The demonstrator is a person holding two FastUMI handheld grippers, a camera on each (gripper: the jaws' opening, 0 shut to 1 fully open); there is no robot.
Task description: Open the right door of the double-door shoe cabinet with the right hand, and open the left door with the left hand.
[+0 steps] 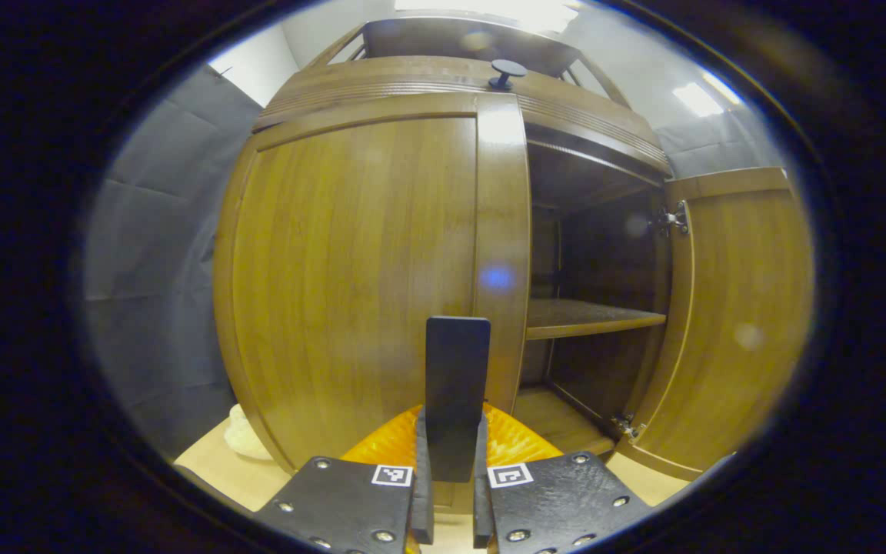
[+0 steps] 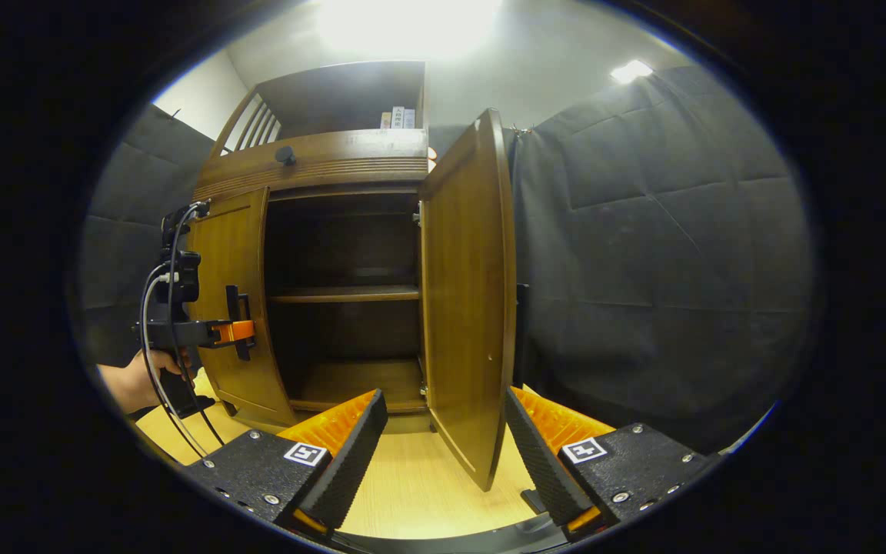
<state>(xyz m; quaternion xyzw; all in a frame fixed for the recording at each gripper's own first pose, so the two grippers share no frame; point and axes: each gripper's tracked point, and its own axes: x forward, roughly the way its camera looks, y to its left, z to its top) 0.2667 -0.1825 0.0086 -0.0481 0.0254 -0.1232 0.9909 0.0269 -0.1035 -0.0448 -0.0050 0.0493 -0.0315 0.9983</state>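
Left gripper view puts us right up against the shoe cabinet [image 1: 381, 92], warm brown wood with a grooved top band and a small dark knob [image 1: 506, 71] on it. The left door [image 1: 358, 277] stands shut, tall and upright, its long axis vertical and its free edge toward the middle. A flat dark handle [image 1: 456, 385] rises vertically off that door, and the left gripper [image 1: 451, 492] has its fingers [image 1: 421, 492] pinched narrow on both sides of it. Beside it the right door [image 1: 735, 308] swings wide, baring a dark interior with one shelf [image 1: 589, 317] across the middle.

Right gripper view shows the same cabinet [image 2: 320, 165] standing on a pale wooden floor [image 2: 412, 485] with dark padded wall [image 2: 658, 254] behind and to the right. The right door [image 2: 464, 308] juts out nearly edge-on, its free edge toward us, its lower corner hanging between the fingers [image 2: 351, 454] of the right gripper [image 2: 443, 454], which sit spread wide and clear of the wood. There is open floor in front of the door. Farther left, a hand [image 2: 131, 381] holds the left gripper [image 2: 241, 331] against the closed left door [image 2: 231, 308].
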